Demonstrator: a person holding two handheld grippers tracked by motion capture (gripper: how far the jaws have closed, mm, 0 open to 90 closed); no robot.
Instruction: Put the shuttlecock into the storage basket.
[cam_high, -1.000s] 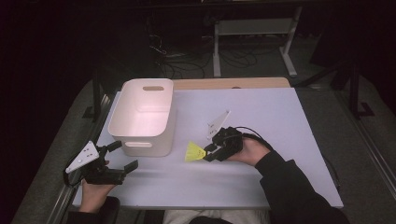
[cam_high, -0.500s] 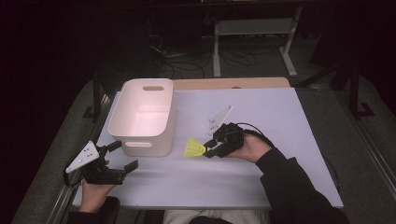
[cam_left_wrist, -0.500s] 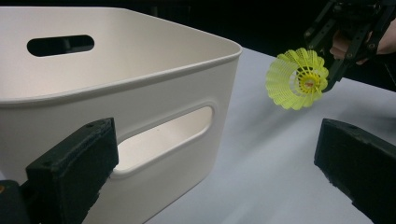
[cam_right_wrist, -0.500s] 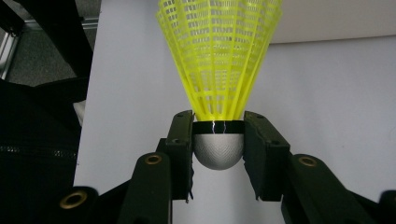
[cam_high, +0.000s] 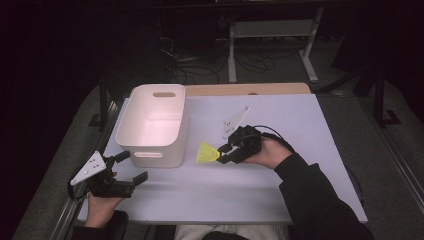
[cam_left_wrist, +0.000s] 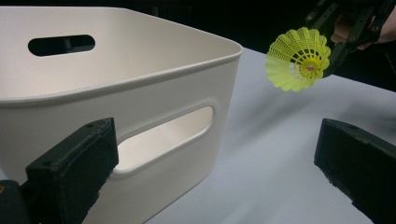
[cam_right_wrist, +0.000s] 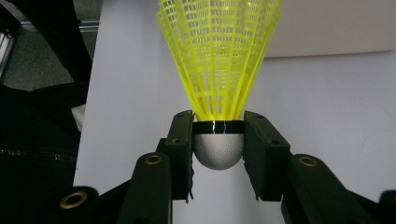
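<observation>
Shuttlecock (cam_high: 206, 152), yellow mesh skirt, pinched at its silver cork base by your right gripper (cam_high: 223, 153); both pads press the cork's sides, skirt pointing away from your hand toward the white bin (cam_high: 152, 150). It hangs above the white table (cam_high: 300, 130), near the table's middle, just beside the bin's front right corner and apart from it. Bin stands at the table's left edge, its handle slot facing you. Your left gripper (cam_high: 131, 167) sits at the front left corner, jaws spread wide with nothing between them, one pad just beside the bin's front wall.
</observation>
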